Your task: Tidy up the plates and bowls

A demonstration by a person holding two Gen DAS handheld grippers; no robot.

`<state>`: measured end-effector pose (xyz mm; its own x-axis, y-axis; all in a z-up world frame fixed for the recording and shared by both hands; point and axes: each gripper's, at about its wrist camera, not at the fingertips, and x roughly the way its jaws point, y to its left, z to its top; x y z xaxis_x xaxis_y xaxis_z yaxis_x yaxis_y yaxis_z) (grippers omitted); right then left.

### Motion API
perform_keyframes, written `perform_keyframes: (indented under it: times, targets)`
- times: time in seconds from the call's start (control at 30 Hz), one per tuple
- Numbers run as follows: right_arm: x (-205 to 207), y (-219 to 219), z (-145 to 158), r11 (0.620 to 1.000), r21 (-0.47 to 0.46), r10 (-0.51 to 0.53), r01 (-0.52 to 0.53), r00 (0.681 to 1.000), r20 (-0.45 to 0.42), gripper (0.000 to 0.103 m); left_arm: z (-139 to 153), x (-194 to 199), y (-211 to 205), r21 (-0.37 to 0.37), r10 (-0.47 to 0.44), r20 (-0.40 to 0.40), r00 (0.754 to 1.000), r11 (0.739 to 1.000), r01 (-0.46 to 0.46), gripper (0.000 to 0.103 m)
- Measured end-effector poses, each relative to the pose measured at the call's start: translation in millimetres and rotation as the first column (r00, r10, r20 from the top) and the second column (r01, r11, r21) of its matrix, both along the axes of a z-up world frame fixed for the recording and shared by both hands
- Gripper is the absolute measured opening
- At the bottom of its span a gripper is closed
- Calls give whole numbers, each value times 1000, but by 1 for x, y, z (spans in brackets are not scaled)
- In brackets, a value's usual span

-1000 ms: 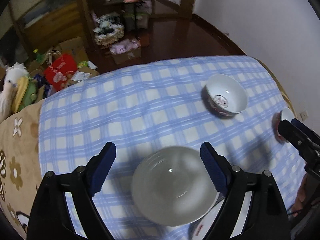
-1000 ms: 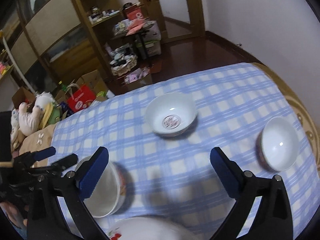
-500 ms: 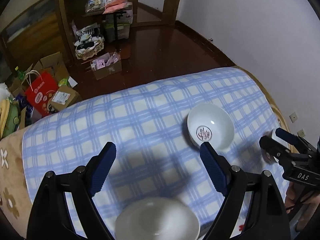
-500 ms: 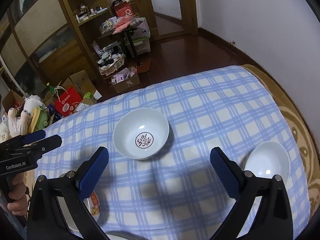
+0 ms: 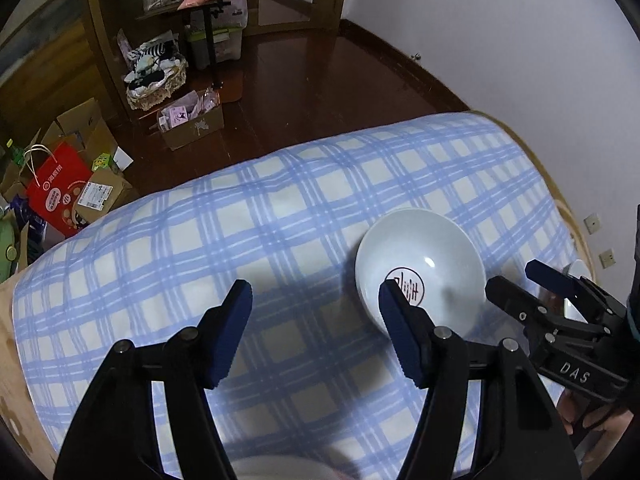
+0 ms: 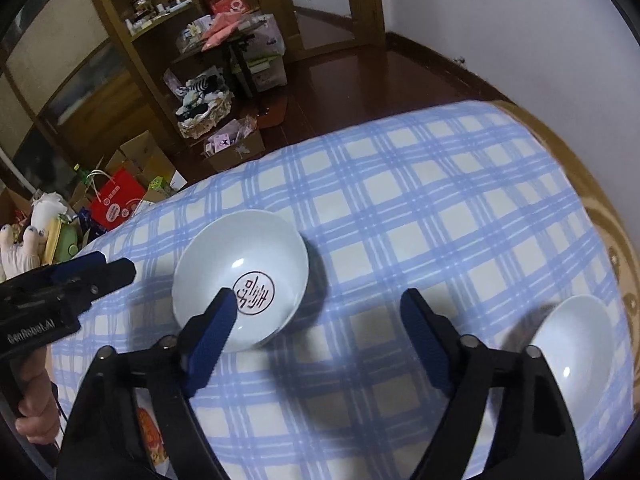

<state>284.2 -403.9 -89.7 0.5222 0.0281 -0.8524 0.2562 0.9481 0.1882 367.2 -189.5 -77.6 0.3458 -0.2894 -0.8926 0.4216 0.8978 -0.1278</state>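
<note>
A white bowl with a red seal mark (image 5: pixel 420 268) (image 6: pixel 240 276) sits upright on the blue checked cloth (image 5: pixel 280 220). My left gripper (image 5: pixel 314 300) hovers over the cloth just left of it, its jaws closing with only cloth between them; its right finger overlaps the bowl's left rim. My right gripper (image 6: pixel 320 304) (image 5: pixel 516 276) hangs near the bowl's right side, also closing, its left finger (image 6: pixel 212 332) in front of the near rim and no pad touching. A plain white bowl (image 6: pixel 576 344) stands at the right. The left gripper (image 6: pixel 112 266) shows at the left.
A pale bowl rim (image 5: pixel 280 468) peeks in at the bottom edge, and an orange-patterned dish (image 6: pixel 148 432) lies behind the right gripper's left finger. The table's wooden edge (image 6: pixel 600 216) curves close to the wall. Boxes, a red bag (image 5: pixel 56 192) and shelves crowd the floor beyond.
Both grippers have moved forward and lower toward the seal-marked bowl, which looks larger. The big white bowl slid out below the left view. Both pairs of jaws have narrowed.
</note>
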Motion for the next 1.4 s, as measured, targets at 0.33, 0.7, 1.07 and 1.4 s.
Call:
perform_keyframes:
  times: [0.33,0.7,1.07,1.4]
  targets:
    - [18,-2,-23,999,45,10,-8,999,-52,55,-33,10,-25,19,7,-75,997,1000,-6,57]
    - [23,8,-41,992,123,38,-30,998,-57,15,-58,4,-36,-2,21,-142,990,1000,-22,9]
    - [6,16,-31,995,95,4,1,999,-53,11,-47,-18,-32,0,16,-134,991,1000,-16,10]
    - [-29,32,8,998,55,27,-26,1000,-7,11,-7,-50,-14,-18,11,-100,995,1000,-13,10]
